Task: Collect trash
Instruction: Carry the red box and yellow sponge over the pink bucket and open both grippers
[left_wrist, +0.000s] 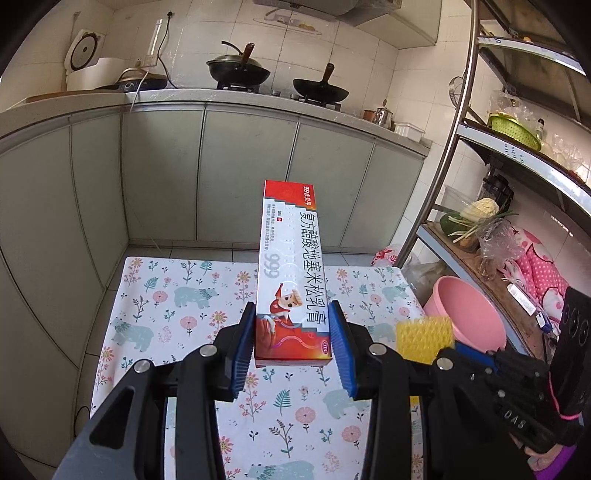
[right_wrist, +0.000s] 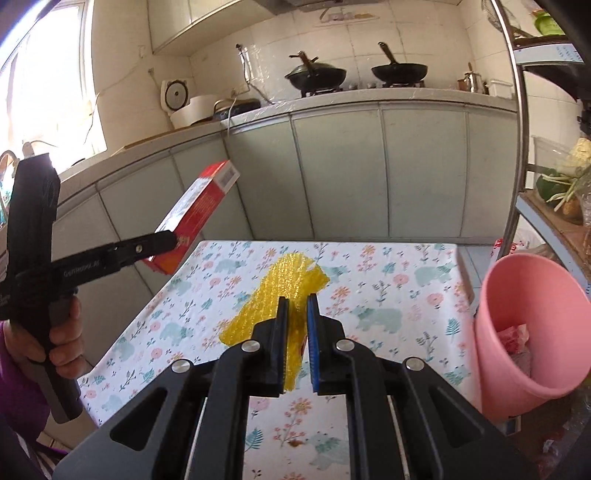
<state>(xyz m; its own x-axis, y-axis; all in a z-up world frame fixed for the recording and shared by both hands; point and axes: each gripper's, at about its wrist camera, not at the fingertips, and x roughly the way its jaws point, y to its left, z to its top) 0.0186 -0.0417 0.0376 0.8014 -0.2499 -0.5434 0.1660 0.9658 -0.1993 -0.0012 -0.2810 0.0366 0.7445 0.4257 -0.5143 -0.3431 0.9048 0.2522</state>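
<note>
Left hand-held gripper (left_wrist: 293, 332) clamps a red-and-white box (left_wrist: 291, 273) by its near end, box sticking out ahead above the tabletop (left_wrist: 177, 295). Right hand-held gripper (right_wrist: 297, 306) pinched narrow on yellow foam net (right_wrist: 273, 291). Pink bin (right_wrist: 532, 332) to its right, some trash inside.

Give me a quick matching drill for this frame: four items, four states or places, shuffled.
1. ointment box
2. yellow foam net
3. pink bin
4. two woks

A. on the stove
B. beside the table, wrappers inside
C. clamped in the left gripper, off the table
D. pinched in the right gripper

Pairs: 1-C, 2-D, 3-B, 4-A
</note>
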